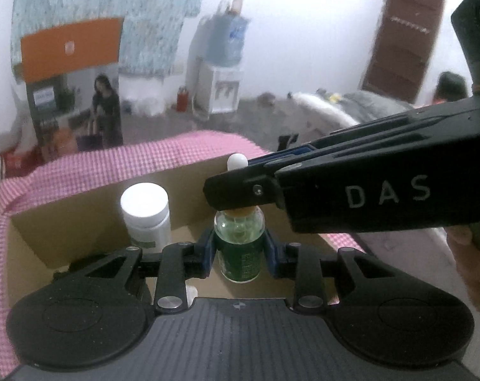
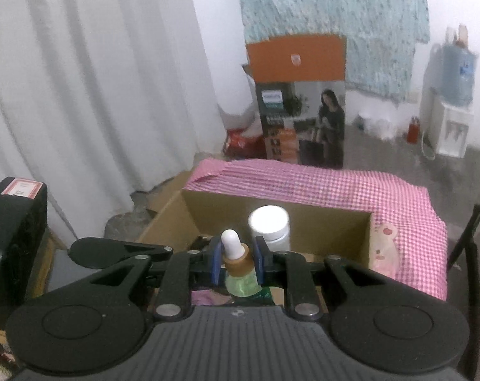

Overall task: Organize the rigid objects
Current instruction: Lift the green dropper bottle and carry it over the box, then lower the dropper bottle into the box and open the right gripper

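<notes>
We hold the small green glass dropper bottle above the open brown cardboard box, left claw clamping its body, right claw pinching its cap; next: lower beside the white-capped jar.

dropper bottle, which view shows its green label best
Left wrist view: the dropper bottle shows its glass shoulder and green label between the left tool. Right wrist view shows mostly the white bulb and brown collar; the label is nearly hidden.
</notes>
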